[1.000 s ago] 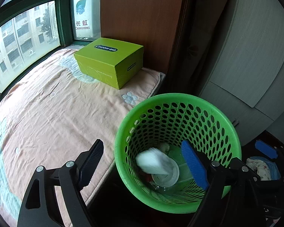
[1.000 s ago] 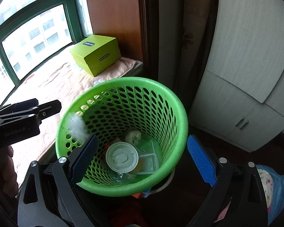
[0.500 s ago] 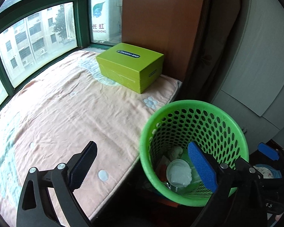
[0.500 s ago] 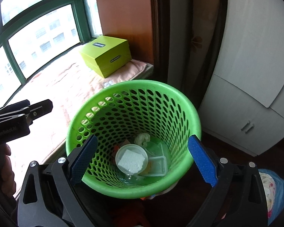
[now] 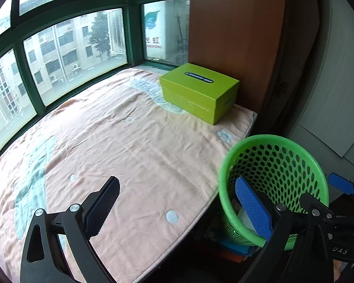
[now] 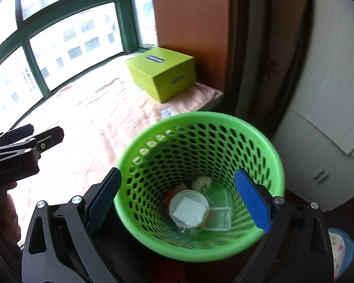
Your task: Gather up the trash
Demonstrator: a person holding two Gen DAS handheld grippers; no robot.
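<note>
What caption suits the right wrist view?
Open right hand-held gripper above green bin holding white trash.

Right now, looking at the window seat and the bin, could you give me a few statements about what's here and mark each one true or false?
1. The green basket holds trash, including a white cup lid. True.
2. The yellow-green box lies inside the basket. False: it sits on the pink blanket, near the wooden panel.
3. The left gripper is open and holds nothing. True.
4. The right gripper is clamped on a bottle. False: its jaws stand wide apart and hold nothing, with the basket in view between them.
5. The basket's wall is solid. False: it is full of holes.
</note>
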